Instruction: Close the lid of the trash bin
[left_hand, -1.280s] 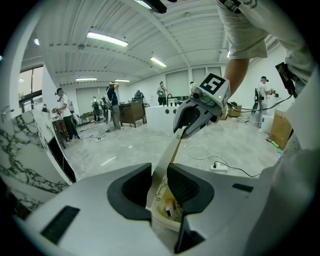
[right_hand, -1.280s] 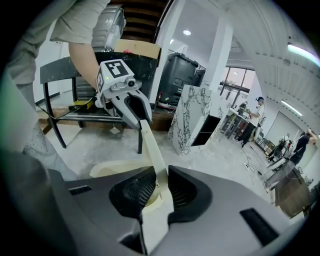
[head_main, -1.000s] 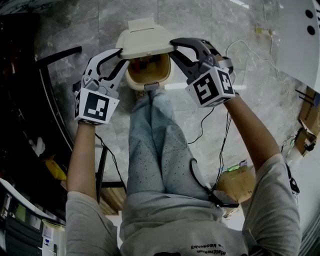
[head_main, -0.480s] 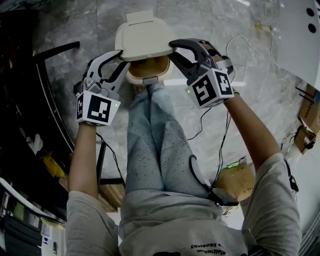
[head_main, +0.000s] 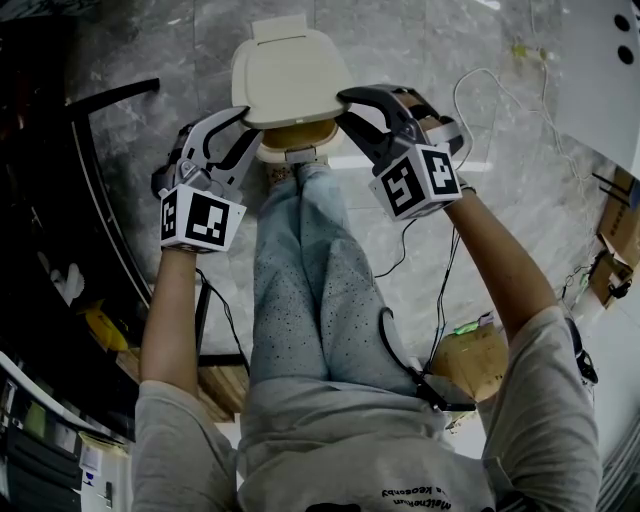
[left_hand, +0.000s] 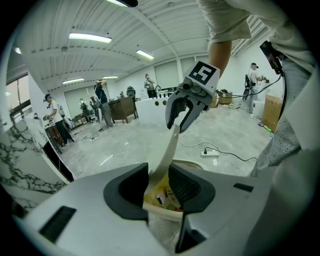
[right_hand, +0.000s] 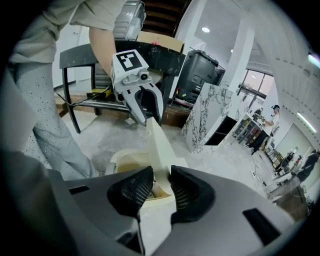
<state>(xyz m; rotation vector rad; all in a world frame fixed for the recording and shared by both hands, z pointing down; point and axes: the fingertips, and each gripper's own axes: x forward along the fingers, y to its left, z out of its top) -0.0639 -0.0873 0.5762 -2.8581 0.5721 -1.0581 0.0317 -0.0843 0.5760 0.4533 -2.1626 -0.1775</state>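
Note:
The cream trash bin (head_main: 296, 143) stands on the floor in front of the person's feet. Its lid (head_main: 289, 70) is tilted low over the opening, so only a strip of the bin's inside shows. My left gripper (head_main: 243, 118) is at the lid's left edge and my right gripper (head_main: 345, 103) at its right edge. In the left gripper view the lid (left_hand: 167, 150) runs between the jaws of my left gripper (left_hand: 159, 182), both pads touch it, and the jaws are opening. In the right gripper view the lid (right_hand: 157, 145) sits between the opening jaws of my right gripper (right_hand: 161, 189), with a thin gap at one pad.
The person's legs in speckled jeans (head_main: 310, 290) stand right behind the bin. Cables (head_main: 440, 270) trail across the marble floor at the right, near a cardboard box (head_main: 478, 365). A black chair frame (head_main: 110, 100) is at the left and a white cabinet (head_main: 600, 70) at the upper right.
The lid has swung down over the bin, hiding most of the opening. Both grippers followed it down at its edges.

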